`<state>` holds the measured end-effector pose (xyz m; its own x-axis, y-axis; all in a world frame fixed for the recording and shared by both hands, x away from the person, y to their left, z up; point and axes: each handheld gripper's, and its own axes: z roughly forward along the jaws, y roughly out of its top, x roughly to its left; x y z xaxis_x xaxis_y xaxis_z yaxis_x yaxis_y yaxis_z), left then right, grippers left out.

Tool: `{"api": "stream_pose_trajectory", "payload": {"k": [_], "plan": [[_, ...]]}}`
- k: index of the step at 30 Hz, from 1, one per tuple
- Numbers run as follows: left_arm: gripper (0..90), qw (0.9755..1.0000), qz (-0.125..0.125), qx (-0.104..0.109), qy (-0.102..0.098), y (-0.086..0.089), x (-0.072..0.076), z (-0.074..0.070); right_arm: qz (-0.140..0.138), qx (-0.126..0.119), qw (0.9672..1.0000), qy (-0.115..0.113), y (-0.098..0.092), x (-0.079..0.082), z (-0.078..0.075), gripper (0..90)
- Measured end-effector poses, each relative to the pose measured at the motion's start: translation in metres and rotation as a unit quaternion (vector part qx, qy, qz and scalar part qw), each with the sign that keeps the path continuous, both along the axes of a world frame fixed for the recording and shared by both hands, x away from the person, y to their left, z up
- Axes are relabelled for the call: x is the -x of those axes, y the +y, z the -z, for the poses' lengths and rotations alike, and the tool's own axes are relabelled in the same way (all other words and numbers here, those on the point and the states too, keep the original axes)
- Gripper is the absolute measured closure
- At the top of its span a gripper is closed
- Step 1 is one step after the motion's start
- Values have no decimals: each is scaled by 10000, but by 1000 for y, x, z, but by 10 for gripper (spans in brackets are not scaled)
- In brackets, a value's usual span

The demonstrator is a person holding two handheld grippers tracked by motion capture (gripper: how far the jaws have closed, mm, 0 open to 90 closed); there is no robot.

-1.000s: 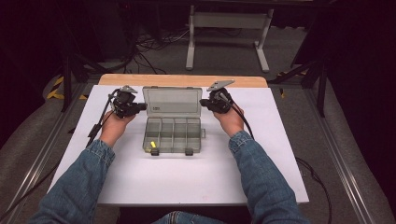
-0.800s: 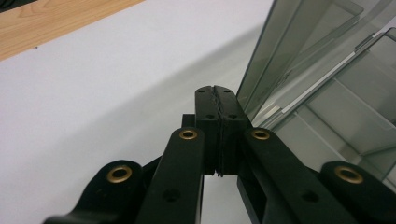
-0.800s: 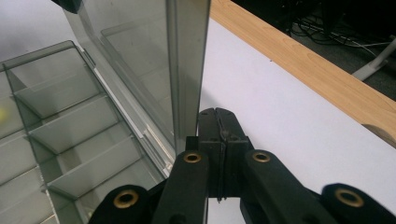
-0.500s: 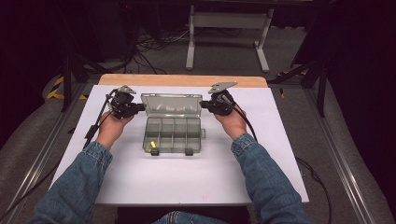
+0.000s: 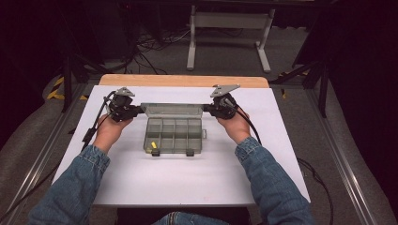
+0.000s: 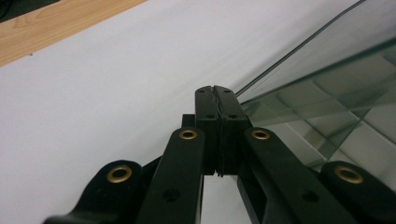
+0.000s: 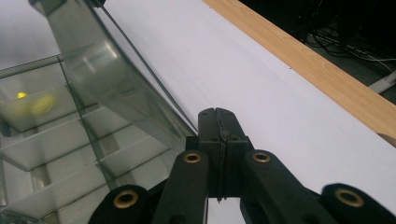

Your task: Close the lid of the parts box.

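Note:
A clear plastic compartment box (image 5: 174,136) lies in the middle of the white table. Its lid (image 5: 171,110) stands tilted up along the far side. A small yellow piece (image 5: 152,144) sits in the near left compartment. My left gripper (image 5: 138,110) is shut, its tip at the lid's left end. My right gripper (image 5: 206,108) is shut at the lid's right end. In the left gripper view the closed jaws (image 6: 215,91) sit just beside the lid's edge (image 6: 327,79), with nothing between them. The right gripper view shows the closed jaws (image 7: 217,114) beside the raised lid (image 7: 93,70).
The white table top (image 5: 187,187) has bare room in front of and beside the box. A wooden strip (image 5: 183,80) runs along its far edge. Beyond it stand a metal frame (image 5: 230,33) and cables on the floor.
The lid has swung up from lying flat behind the box to a steep tilt. Both hands have stayed almost in place at its ends.

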<state>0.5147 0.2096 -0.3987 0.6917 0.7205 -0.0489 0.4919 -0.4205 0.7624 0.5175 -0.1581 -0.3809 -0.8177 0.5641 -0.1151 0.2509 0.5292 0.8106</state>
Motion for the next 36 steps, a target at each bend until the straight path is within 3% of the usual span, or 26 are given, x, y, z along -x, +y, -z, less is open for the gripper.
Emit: {"api": "stream_pose_trajectory", "payload": {"k": [16,21,33,36], "plan": [[887,9996,269,-66,-47,5,16,-2,-294,5,9995,106,0,22,1,900],[887,9993,375,27,21,7,24,-1,-380,1,9991,163,-1,31,1,900],[890,9979,641,-13,8,7,39,-8,-610,79,9975,357,1,46,3,900],[889,9974,720,-17,103,5,42,-9,-687,130,9967,417,4,48,3,900]]}}
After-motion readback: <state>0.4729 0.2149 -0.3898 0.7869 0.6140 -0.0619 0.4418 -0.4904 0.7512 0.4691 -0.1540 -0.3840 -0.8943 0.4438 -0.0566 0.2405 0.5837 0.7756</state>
